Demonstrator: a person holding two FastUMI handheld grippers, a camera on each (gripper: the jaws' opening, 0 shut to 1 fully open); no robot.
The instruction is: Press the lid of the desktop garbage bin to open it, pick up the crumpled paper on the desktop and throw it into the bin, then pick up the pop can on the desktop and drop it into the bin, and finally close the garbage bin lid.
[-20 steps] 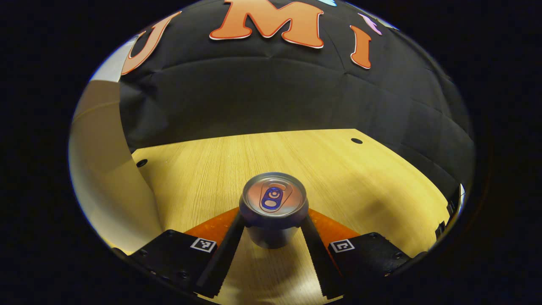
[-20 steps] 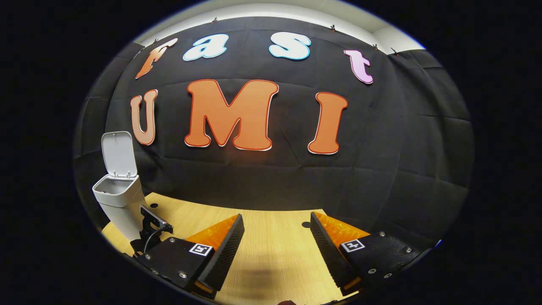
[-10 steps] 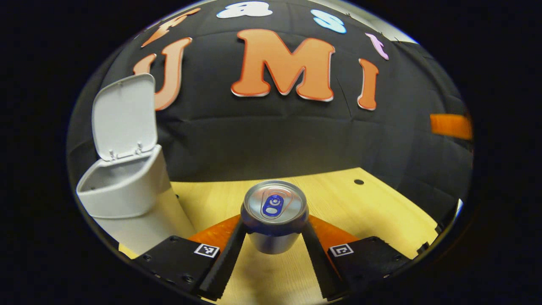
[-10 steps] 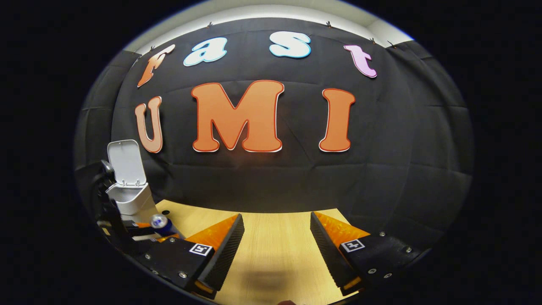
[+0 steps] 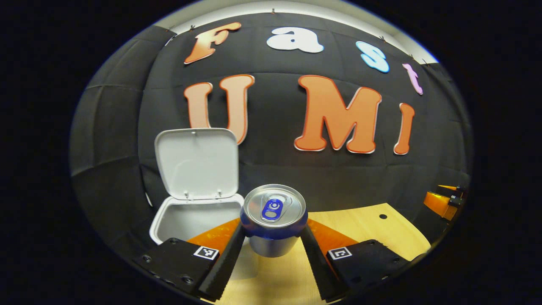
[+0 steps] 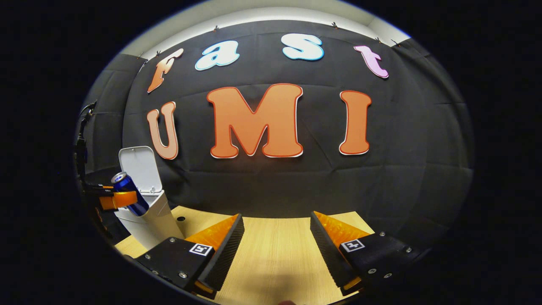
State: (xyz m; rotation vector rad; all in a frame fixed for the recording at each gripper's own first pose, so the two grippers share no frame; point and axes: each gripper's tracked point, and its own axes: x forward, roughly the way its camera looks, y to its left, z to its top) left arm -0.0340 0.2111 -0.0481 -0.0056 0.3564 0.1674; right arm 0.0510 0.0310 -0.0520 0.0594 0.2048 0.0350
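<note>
Dim booth, warm light from above, heavy fisheye bend

Both views are sharp in the middle and go soft and curved toward the rim. The table [image 6: 275, 250] glows yellow, with a soft shadow near the bottom of the right gripper view. The can [image 5: 274, 206] top catches a bright sheen in the left gripper view, and the bin [image 5: 192, 214] lid looks evenly lit, no harsh glare.

A staged recording booth: black cloth wall [image 6: 275, 186] hangs right behind a pale wooden surface [image 6: 275, 254], white room wall [image 6: 262, 12] above the cloth.
</note>
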